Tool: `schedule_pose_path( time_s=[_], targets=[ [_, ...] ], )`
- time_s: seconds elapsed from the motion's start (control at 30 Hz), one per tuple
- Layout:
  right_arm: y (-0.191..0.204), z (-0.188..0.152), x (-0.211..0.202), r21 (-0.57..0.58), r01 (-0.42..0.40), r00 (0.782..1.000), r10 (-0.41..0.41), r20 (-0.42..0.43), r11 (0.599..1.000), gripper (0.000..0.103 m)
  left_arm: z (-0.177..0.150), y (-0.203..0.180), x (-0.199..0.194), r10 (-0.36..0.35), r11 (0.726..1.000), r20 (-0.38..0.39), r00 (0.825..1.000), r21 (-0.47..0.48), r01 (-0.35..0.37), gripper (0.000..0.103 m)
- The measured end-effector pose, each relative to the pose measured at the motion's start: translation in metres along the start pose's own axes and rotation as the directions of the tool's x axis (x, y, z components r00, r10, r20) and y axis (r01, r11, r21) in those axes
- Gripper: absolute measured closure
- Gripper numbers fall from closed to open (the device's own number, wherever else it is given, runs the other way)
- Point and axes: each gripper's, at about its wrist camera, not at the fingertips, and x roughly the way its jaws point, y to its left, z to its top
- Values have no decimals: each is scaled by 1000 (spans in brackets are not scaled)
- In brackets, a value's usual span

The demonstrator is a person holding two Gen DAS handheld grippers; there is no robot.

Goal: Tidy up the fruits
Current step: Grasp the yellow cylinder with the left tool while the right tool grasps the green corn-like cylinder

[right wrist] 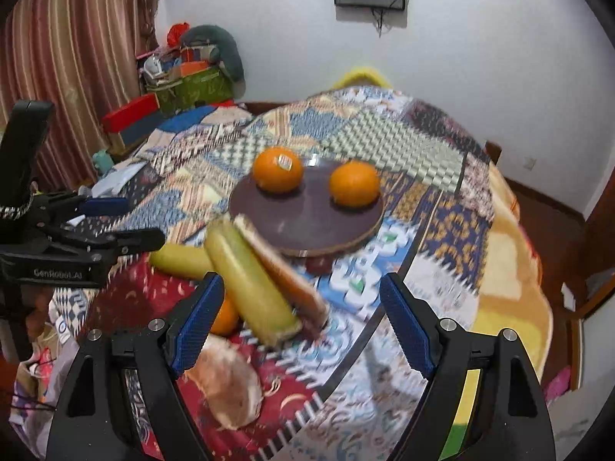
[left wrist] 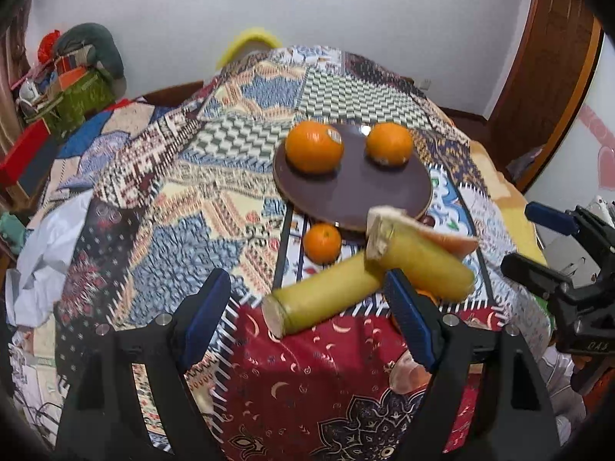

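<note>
Orange fruit x2 — stickered orange and plain orange — sit apart on dark round plate, on patchwork cloth. Small orange lies just off plate's near rim, by two yellow-green cane sections. Left gripper & right gripper: both wide open, holding nothing.

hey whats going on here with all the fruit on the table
A person holds a claw in each hand, sorting fruit on a quilt-covered table. Two oranges sit on the dark round plate. A smaller orange, two yellow-green stalk pieces and an orange-brown piece lie off the plate on the cloth. The left claw and right claw are both open and hold nothing.
</note>
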Motion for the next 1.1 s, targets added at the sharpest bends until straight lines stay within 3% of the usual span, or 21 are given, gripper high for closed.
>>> schedule_pose_path(
  time_s=[0.07,0.23,0.33,0.5,0.73,0.9,1.0,1.1],
  targets=[
    [2,-7,4,-2,-11,1000,11,-24,1000,23,-4,1,7,-6,1000,-15,1000,5,6,21],
    [5,-15,17,9,-56,996,57,-72,998,43,-10,2,27,-6,1000,-43,999,20,6,21],
    [6,-16,27,13,-76,992,77,-95,997,48,-10,3,36,-8,1000,-48,999,29,10,21],
    [6,-18,39,17,-90,988,91,-126,996,50,-7,-2,47,0,996,-50,999,84,4,21],
    [3,-18,45,34,-139,980,143,-138,990,50,-4,-11,62,-72,990,-76,995,118,80,20],
    [5,-19,49,29,-148,977,151,-150,989,50,-6,-18,63,-63,988,-46,997,140,69,21],
    [4,-20,48,30,-156,976,159,-147,987,53,-9,-19,60,-54,987,-33,998,149,58,25],
    [4,-20,45,37,-169,974,173,-147,985,59,-12,-22,52,-43,987,-11,999,152,44,35]
  ],
)
